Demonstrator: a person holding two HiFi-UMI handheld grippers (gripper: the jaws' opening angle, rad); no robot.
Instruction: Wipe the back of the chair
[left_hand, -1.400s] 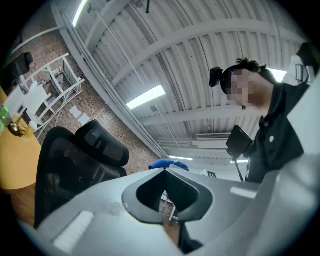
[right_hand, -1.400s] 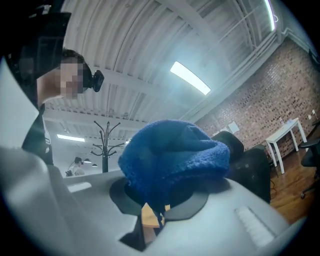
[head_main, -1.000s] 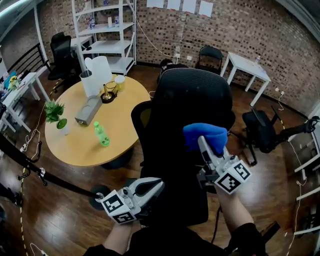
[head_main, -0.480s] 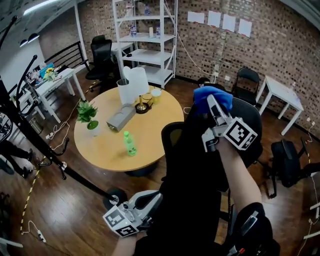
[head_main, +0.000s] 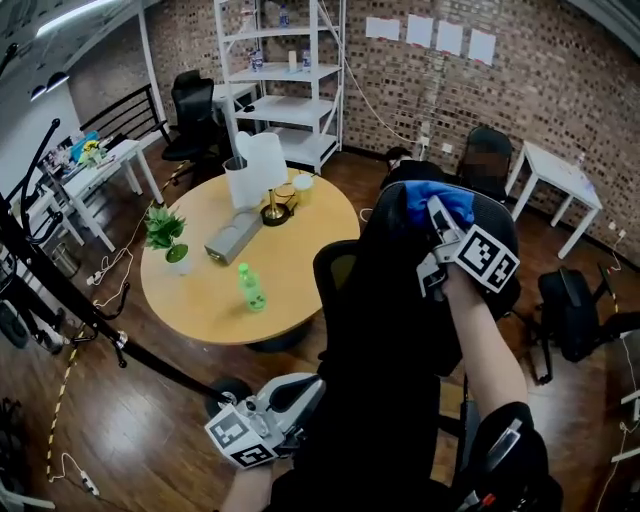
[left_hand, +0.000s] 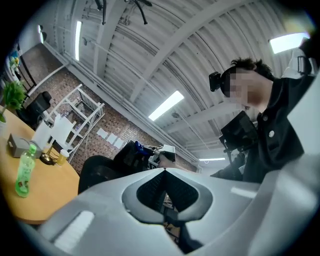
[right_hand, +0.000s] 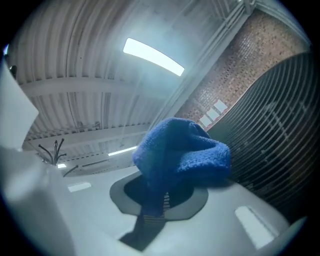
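right gripper (head_main: 437, 212) clamps blue terry cloth (head_main: 441, 198) at top of black mesh chair back (head_main: 400, 320); left gripper (head_main: 306, 388) closed, empty, low. best: cloth flat, even pressure, downward passes.

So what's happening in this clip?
A person is behind a black office chair with a claw in each hand. The right claw is shut on a blue cloth and holds it at the top of the chair's back. The left claw hangs low by the chair's lower part, shut and empty. A round wooden table stands beyond the chair.
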